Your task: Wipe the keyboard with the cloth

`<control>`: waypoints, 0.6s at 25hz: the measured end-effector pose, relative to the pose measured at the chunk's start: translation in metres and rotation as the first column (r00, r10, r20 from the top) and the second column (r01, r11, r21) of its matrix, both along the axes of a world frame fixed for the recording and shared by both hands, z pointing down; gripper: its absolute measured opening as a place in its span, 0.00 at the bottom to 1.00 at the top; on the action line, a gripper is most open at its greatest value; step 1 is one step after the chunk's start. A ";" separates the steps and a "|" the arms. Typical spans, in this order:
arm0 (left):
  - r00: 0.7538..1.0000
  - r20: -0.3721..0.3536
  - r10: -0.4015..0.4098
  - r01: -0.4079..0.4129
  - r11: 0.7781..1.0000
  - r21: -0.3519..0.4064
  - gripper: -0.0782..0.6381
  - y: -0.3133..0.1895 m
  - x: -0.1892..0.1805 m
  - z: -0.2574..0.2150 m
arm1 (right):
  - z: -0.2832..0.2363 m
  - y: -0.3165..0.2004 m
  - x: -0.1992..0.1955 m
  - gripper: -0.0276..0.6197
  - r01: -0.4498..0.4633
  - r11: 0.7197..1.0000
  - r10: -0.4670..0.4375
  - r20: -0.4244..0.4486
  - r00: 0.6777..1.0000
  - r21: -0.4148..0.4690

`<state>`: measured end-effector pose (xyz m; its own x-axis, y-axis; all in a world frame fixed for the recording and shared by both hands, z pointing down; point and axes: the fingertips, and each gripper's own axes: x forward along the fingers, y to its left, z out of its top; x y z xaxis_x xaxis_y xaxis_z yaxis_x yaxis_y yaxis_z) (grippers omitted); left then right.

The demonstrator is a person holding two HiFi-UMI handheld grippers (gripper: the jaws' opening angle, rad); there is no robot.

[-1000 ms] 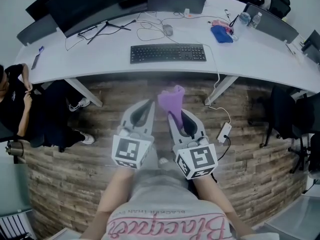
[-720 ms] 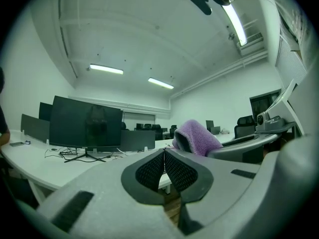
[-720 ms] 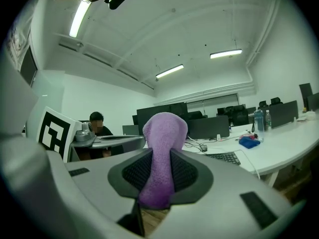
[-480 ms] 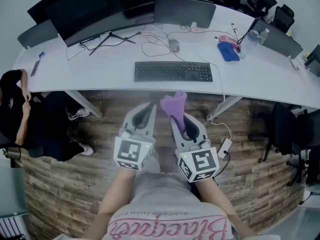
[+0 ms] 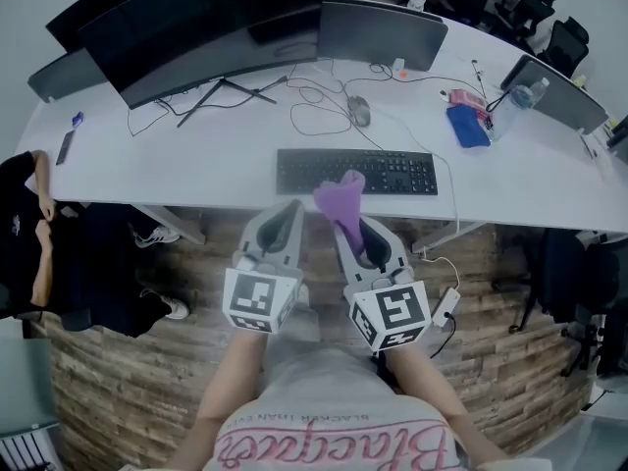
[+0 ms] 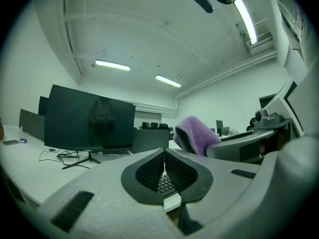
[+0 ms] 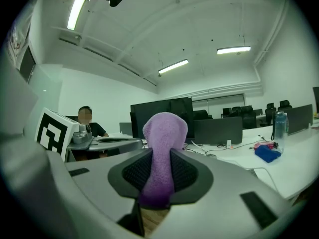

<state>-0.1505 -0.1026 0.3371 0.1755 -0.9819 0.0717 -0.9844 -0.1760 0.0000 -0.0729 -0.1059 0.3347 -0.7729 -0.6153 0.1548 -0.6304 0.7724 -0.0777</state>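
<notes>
A black keyboard [image 5: 356, 172] lies near the front edge of the curved white desk [image 5: 196, 155]. My right gripper [image 5: 355, 232] is shut on a purple cloth [image 5: 340, 198], which sticks up past the jaws and overlaps the keyboard's near edge in the head view. In the right gripper view the purple cloth [image 7: 163, 158] fills the gap between the pads. My left gripper [image 5: 286, 220] sits just left of it, shut and empty; its pads [image 6: 152, 172] meet, with a strip of the keyboard [image 6: 166, 182] showing beyond them and the cloth [image 6: 196, 133] to the right.
Dark monitors [image 5: 206, 27] stand along the back of the desk, with cables and a mouse [image 5: 361, 110] behind the keyboard. A blue cloth [image 5: 467, 125] and a water bottle [image 5: 523, 98] sit at the right. A seated person [image 5: 34, 238] is at the left. Wooden flooring [image 5: 147, 351] lies below.
Both grippers and the cloth have come closer to the desk; the keyboard has slid down the head view and now meets the cloth's tip. Both grippers stay shut.
</notes>
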 end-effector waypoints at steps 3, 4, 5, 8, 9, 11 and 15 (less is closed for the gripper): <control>1.000 -0.015 -0.013 0.013 1.000 -0.022 0.12 -0.018 -0.026 0.008 | 0.002 -0.019 -0.030 0.18 0.026 1.000 -0.026 -0.014 1.000 -0.004; 1.000 -0.019 -0.018 0.017 0.999 -0.029 0.12 -0.023 -0.034 0.011 | 0.003 -0.025 -0.040 0.18 0.036 0.999 -0.036 -0.020 0.999 -0.006; 0.999 -0.024 -0.024 0.023 0.999 -0.034 0.12 -0.029 -0.043 0.013 | 0.005 -0.031 -0.051 0.18 0.046 0.999 -0.046 -0.025 0.999 -0.010; 0.998 -0.038 -0.040 0.038 0.998 -0.050 0.12 -0.043 -0.069 0.022 | 0.012 -0.046 -0.082 0.18 0.074 0.997 -0.075 -0.042 0.996 -0.026; 0.998 -0.042 -0.043 0.041 0.998 -0.056 0.12 -0.047 -0.077 0.025 | 0.014 -0.051 -0.091 0.18 0.081 0.996 -0.082 -0.047 0.995 -0.031; 0.998 -0.050 -0.048 0.045 0.997 -0.071 0.12 -0.055 -0.091 0.031 | 0.018 -0.059 -0.109 0.18 0.095 0.995 -0.098 -0.059 0.993 -0.037; 0.996 -0.059 -0.067 0.062 0.994 -0.086 0.12 -0.069 -0.116 0.040 | 0.027 -0.073 -0.136 0.18 0.117 0.991 -0.122 -0.073 0.990 -0.061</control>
